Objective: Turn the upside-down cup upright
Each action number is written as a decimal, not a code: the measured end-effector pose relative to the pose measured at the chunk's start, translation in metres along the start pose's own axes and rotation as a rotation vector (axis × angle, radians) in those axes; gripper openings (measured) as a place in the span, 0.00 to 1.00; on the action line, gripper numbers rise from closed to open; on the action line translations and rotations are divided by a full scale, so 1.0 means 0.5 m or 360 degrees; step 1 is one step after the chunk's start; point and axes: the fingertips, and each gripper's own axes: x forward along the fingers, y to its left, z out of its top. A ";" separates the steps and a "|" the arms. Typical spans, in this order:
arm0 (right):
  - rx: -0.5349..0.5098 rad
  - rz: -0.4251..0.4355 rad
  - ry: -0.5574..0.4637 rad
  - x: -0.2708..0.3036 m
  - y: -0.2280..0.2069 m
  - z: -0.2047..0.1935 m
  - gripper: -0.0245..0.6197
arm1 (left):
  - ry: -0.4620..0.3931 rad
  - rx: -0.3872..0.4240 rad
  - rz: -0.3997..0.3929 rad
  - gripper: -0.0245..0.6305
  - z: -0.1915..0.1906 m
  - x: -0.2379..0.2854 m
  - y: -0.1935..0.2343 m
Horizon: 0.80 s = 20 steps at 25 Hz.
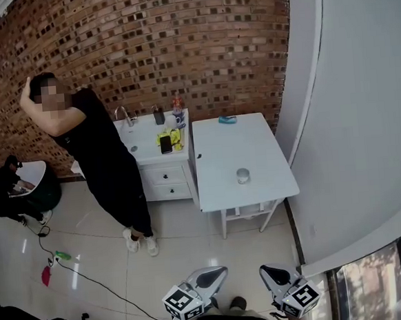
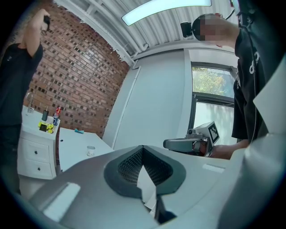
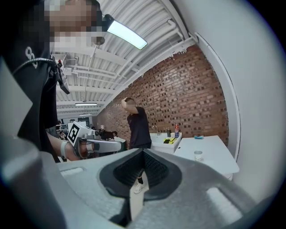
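Observation:
A small pale cup stands on the white table, near its front edge and far ahead of both grippers. From here I cannot tell which way up it is. My left gripper and right gripper hang side by side at the bottom of the head view, over the floor. Both are shut with nothing between their jaws. The left gripper view shows its gripper closed, the cup small at the left, and the right gripper beside it. In the right gripper view its gripper is closed and the cup lies far off.
A person in black stands by a white sink cabinet left of the table, against a brick wall. A blue object lies at the table's far edge. A curved white wall bounds the right. A cable crosses the floor, and another person crouches at far left.

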 end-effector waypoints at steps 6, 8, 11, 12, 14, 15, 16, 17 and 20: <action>-0.0050 0.0063 0.0003 0.044 0.038 0.027 0.03 | -0.0006 0.0007 0.0005 0.06 0.014 -0.015 0.020; -0.0055 0.0086 0.0009 0.055 0.049 0.028 0.03 | -0.0011 0.0005 0.0013 0.06 0.015 -0.020 0.024; -0.0054 0.0102 0.0024 0.067 0.061 0.021 0.03 | -0.0022 -0.0008 0.0027 0.06 0.014 -0.029 0.031; -0.0061 0.0105 0.0025 0.069 0.065 0.020 0.03 | -0.0023 -0.0012 0.0028 0.06 0.012 -0.033 0.032; -0.0082 0.0108 0.0030 0.071 0.075 0.028 0.03 | -0.0017 -0.0016 0.0021 0.06 0.008 -0.038 0.029; -0.0084 0.0105 0.0033 0.071 0.077 0.030 0.03 | -0.0012 -0.0015 0.0014 0.06 0.007 -0.039 0.027; -0.0079 0.0099 0.0036 0.070 0.077 0.029 0.03 | -0.0007 -0.0012 0.0008 0.06 0.006 -0.039 0.024; -0.0072 0.0092 0.0038 0.069 0.075 0.025 0.03 | -0.0004 -0.0009 0.0002 0.06 0.005 -0.039 0.022; -0.0064 0.0079 0.0037 0.067 0.067 0.019 0.03 | 0.0003 -0.0010 -0.0005 0.06 0.003 -0.033 0.022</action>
